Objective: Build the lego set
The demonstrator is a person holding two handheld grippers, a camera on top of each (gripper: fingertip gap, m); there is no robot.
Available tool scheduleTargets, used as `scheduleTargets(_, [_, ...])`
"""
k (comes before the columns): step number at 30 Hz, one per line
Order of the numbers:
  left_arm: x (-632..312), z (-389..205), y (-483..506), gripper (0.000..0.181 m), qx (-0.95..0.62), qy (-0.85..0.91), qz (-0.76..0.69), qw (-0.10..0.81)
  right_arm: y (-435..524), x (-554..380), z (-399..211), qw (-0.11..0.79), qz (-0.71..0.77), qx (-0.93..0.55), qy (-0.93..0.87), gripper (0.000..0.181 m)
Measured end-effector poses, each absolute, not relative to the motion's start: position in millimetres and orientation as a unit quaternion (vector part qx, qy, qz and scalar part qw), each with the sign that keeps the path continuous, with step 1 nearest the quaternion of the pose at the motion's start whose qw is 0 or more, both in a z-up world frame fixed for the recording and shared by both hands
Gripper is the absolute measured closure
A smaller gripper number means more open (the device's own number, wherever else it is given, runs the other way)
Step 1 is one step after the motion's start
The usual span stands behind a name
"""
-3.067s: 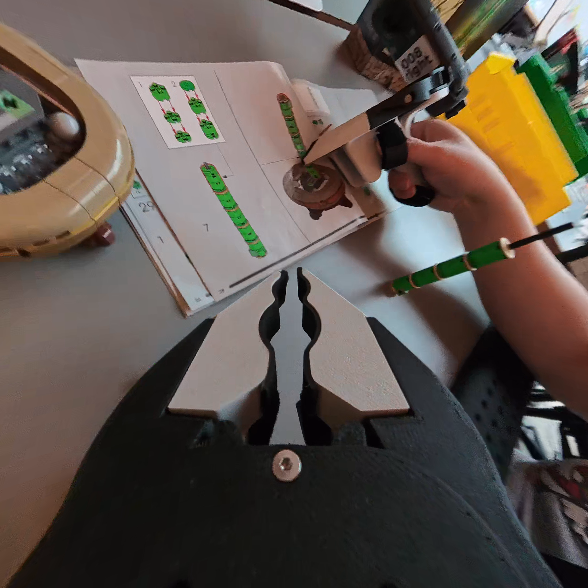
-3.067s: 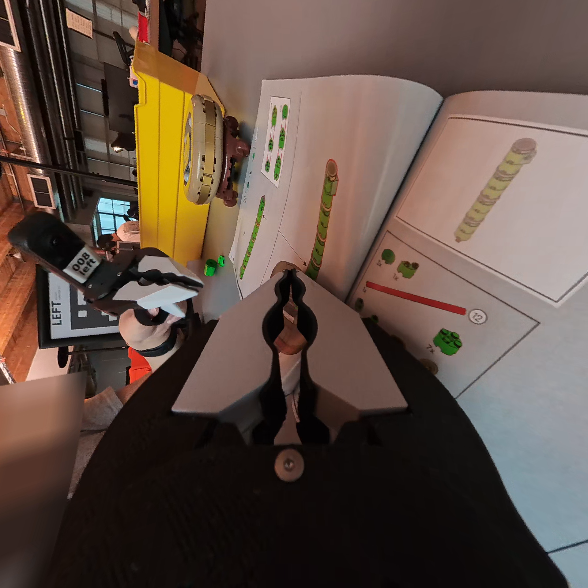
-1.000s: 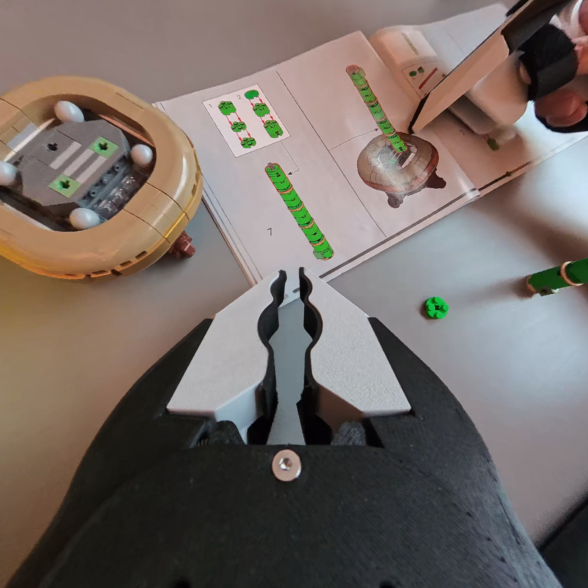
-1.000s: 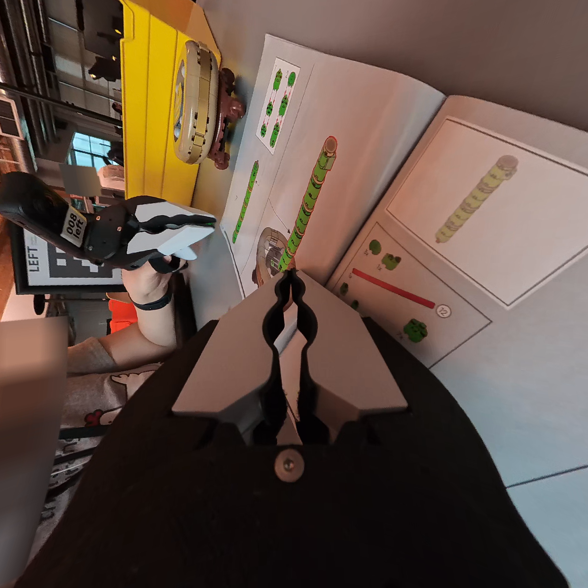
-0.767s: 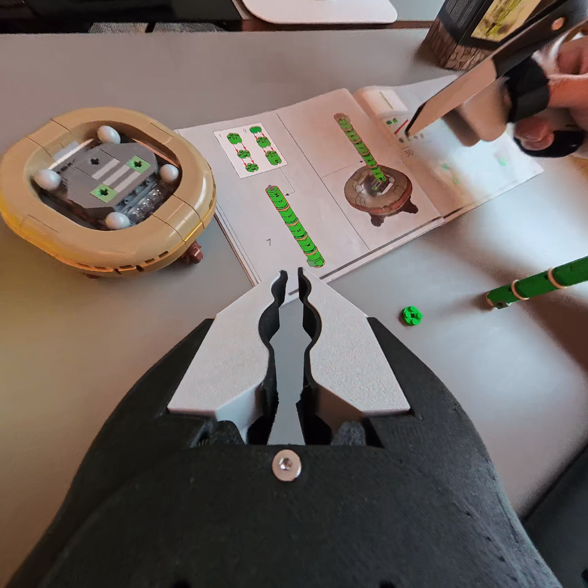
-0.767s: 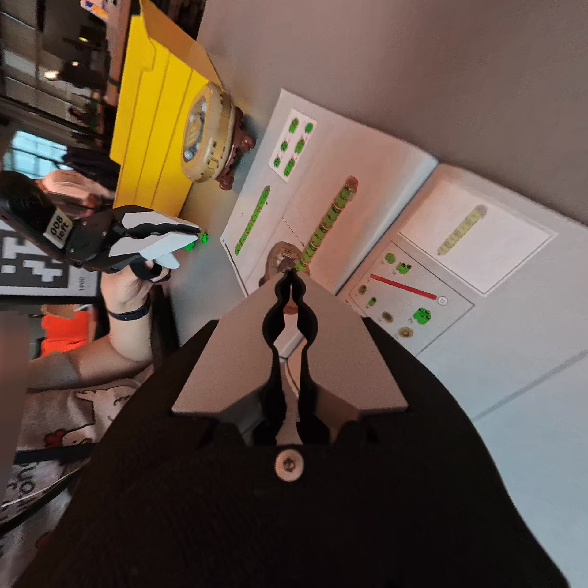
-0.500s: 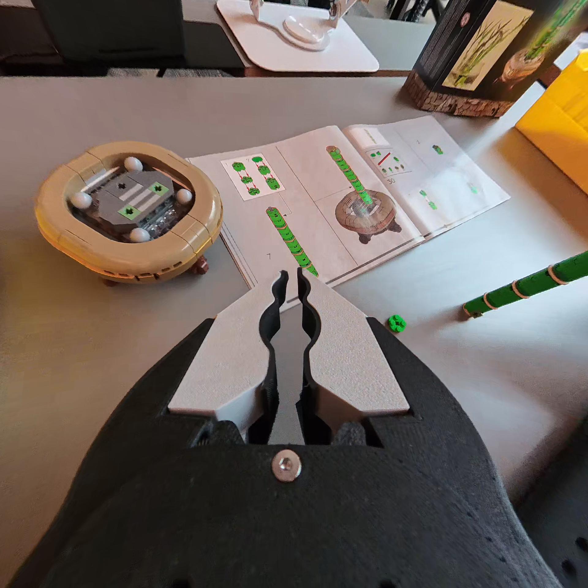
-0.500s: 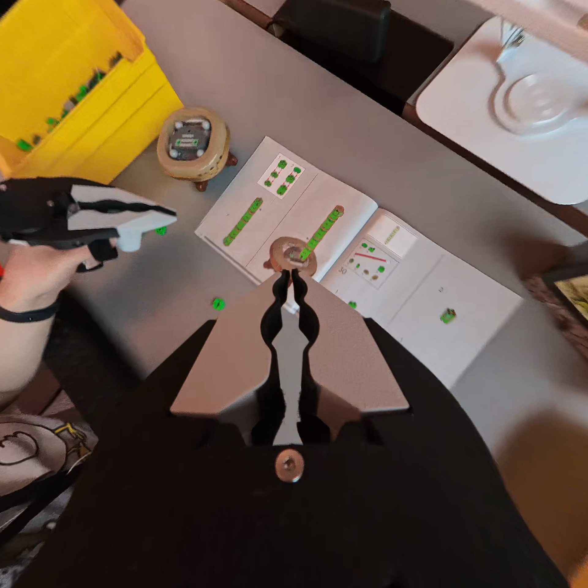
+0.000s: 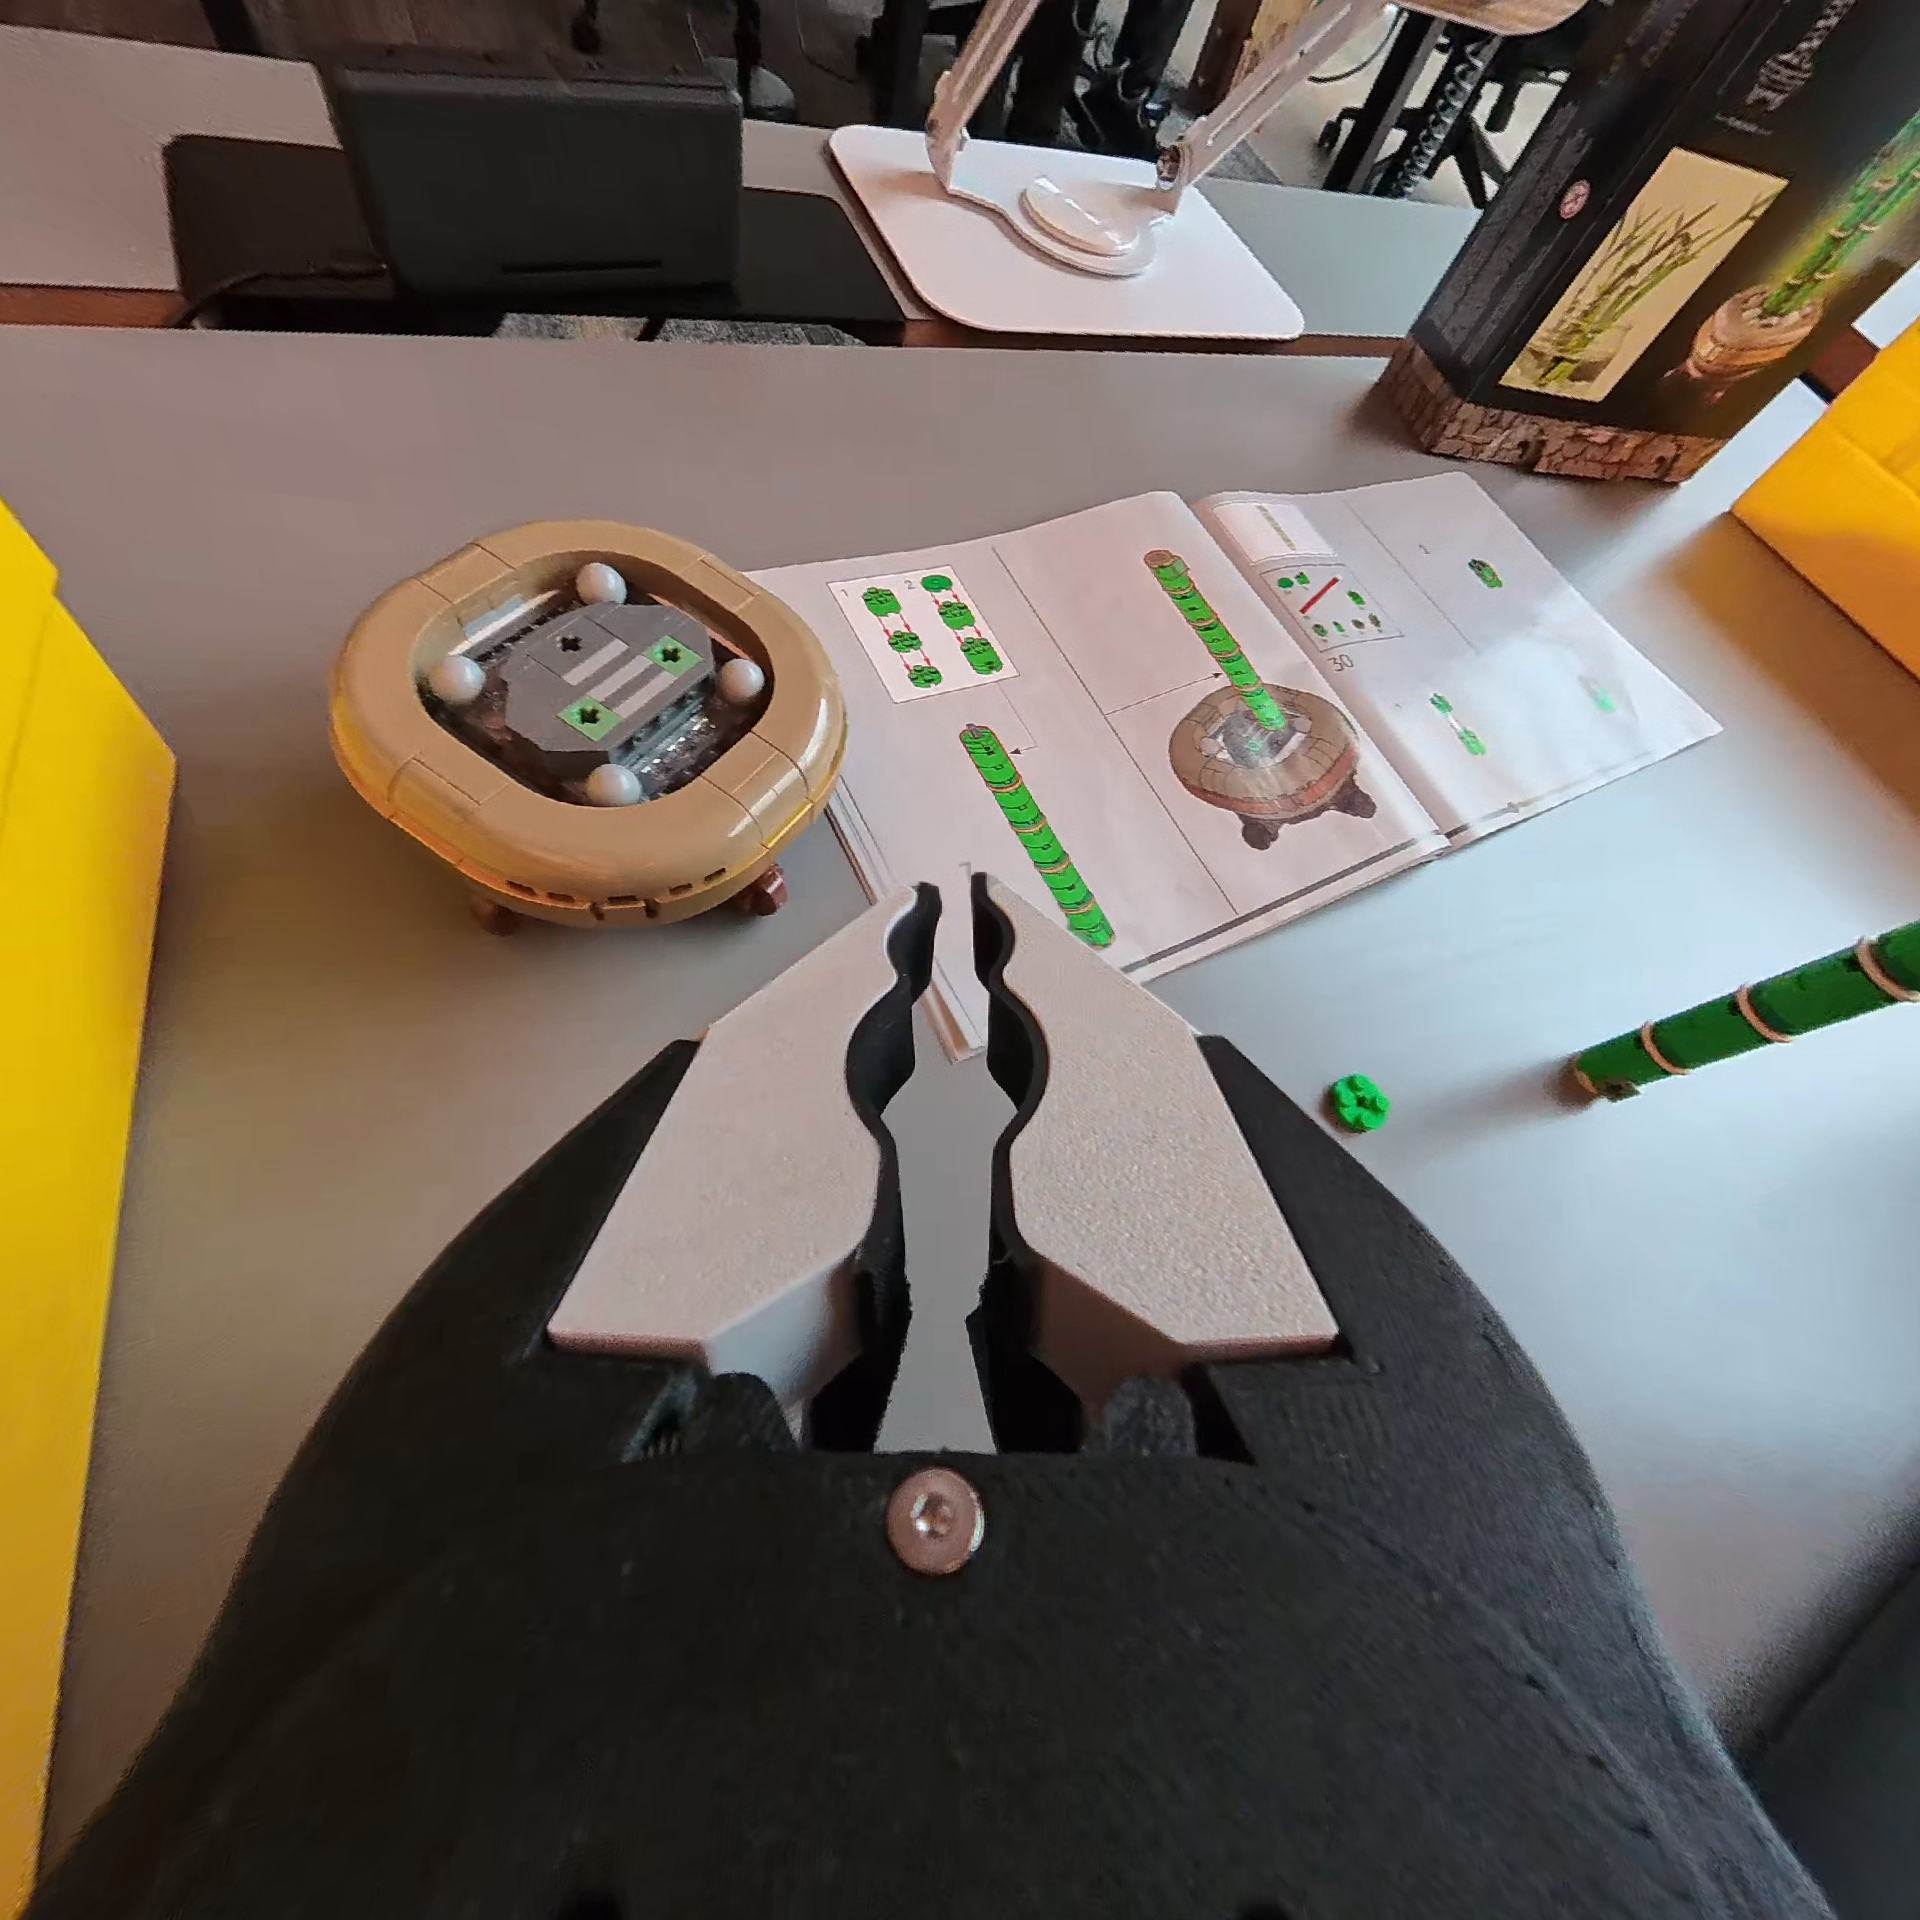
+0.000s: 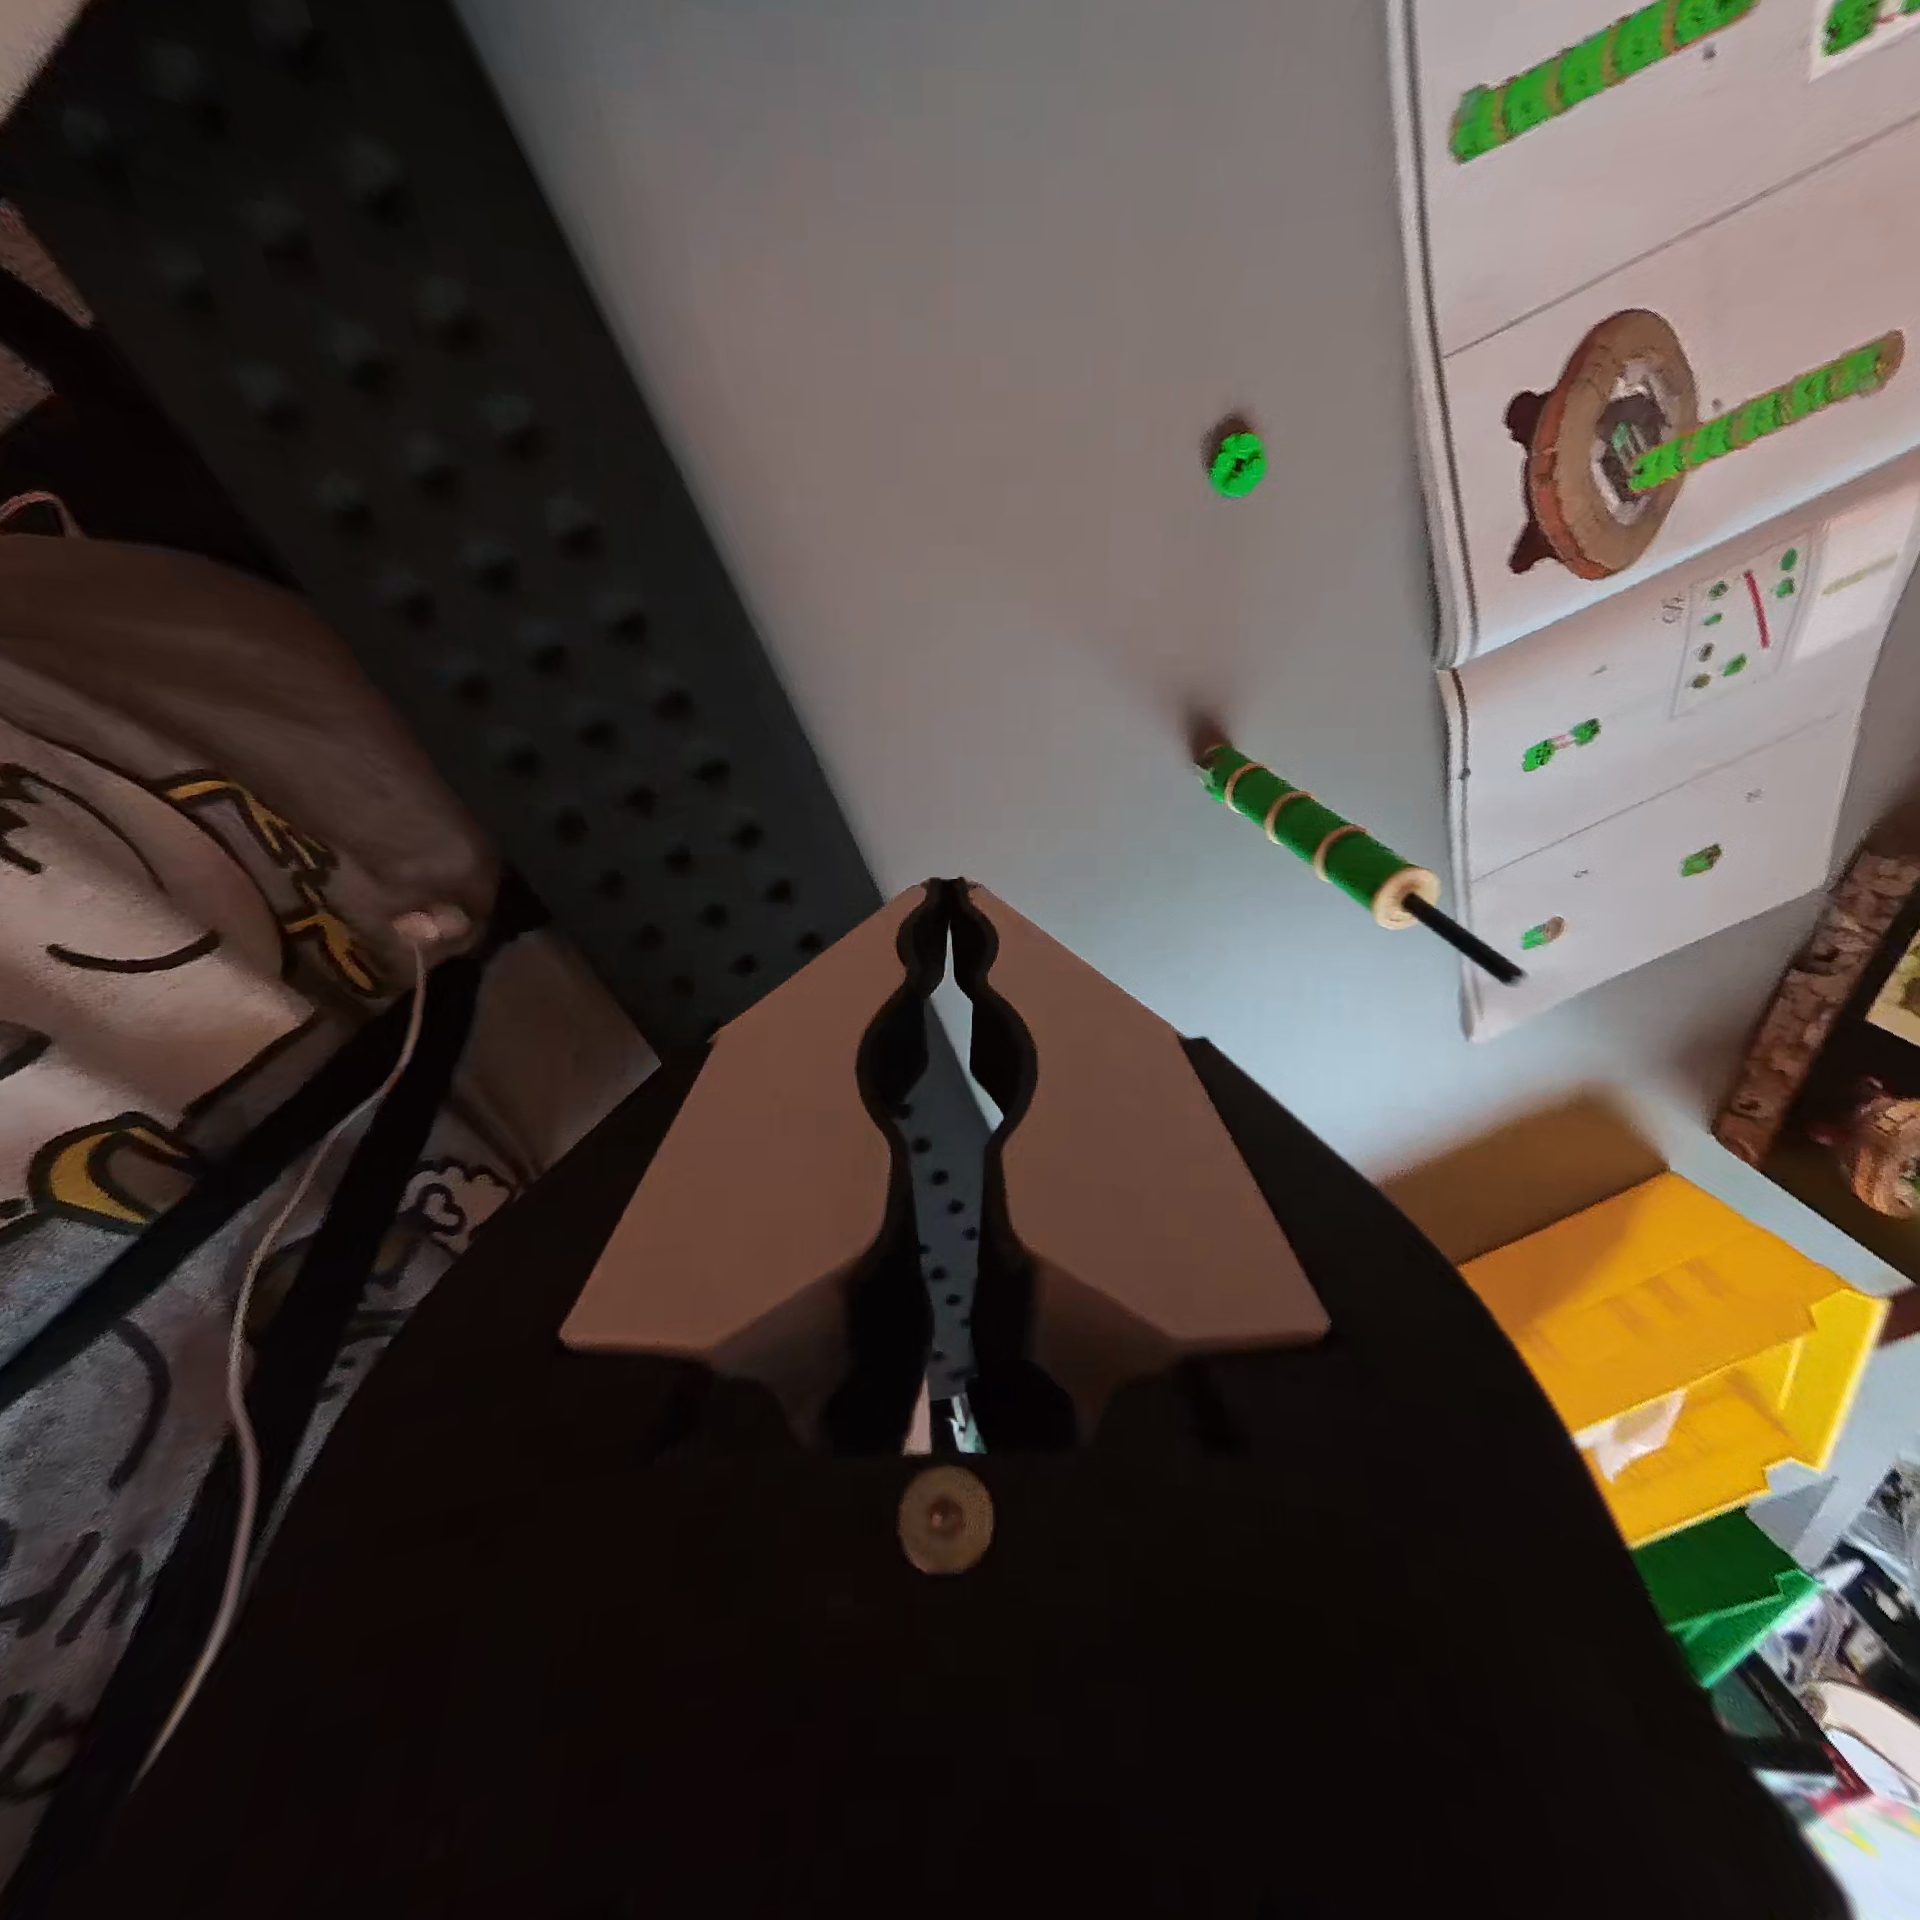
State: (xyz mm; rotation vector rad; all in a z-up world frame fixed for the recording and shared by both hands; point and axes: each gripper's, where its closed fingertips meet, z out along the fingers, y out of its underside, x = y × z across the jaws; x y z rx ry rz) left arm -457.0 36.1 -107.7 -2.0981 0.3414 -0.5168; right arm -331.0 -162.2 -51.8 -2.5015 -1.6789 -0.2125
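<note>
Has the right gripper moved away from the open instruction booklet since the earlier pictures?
Yes. The right gripper has drawn back from the open instruction booklet, toward the table's near edge.

Left wrist view bright and sharp, right wrist view dimmer with motion blur, wide-angle bending at edges

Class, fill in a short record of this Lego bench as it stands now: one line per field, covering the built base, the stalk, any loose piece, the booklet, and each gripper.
Built base: tan round pot base, upright on the grey table, left of the booklet
Stalk: green bamboo stalk lying on the table, a black axle sticking out of one end
Loose piece: small green round piece on the table, near the stalk, apart from it
Booklet: instruction booklet lying open
Left gripper: narrow gap between fingertips, holds nothing
Right gripper: tips together, holds nothing
</note>
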Motion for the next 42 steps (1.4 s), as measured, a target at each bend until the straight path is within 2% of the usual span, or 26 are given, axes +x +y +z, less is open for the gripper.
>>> scheduleTargets(5, [-468.1, -103.2, 41.2, 0.177, -0.846, 0.126, -0.194, 0.481, -174.5, -348.6, -51.2, 0.064, -0.008, -0.805, -0.59, 0.181])
scheduleTargets(10, [-477.1, -108.4, 45.5, 0.177, -0.853, 0.116, -0.181, 0.475, -183.8, -354.3, -60.8, 0.01, 0.035, -0.783, -0.621, 0.181])
scheduleTargets(19, [-473.1, -112.7, 44.3, 0.177, -0.859, 0.131, -0.168, 0.466, -175.8, -340.5, -82.3, -0.06, 0.025, -0.774, -0.629, 0.181])
scheduleTargets(23, [-480.9, -94.9, 42.0, 0.177, -0.844, 0.122, -0.166, 0.495, -165.6, -330.0, -83.8, -0.074, 0.029, -0.793, -0.605, 0.181])
scheduleTargets(31, [-519.8, -48.6, 29.9, 0.174, -0.8, 0.065, -0.172, 0.571, -143.5, -310.3, -73.8, -0.051, 0.041, -0.828, -0.557, 0.181])
scheduleTargets(36, [-514.0, -51.7, 27.1, 0.169, -0.806, 0.06, -0.208, 0.551, -138.4, -298.1, -72.6, -0.053, 0.04, -0.837, -0.543, 0.181])
scheduleTargets(42, [-520.8, -64.3, 30.1, 0.167, -0.827, 0.068, -0.16, 0.534, -132.0, -288.9, -69.4, -0.051, 0.055, -0.848, -0.524, 0.181])
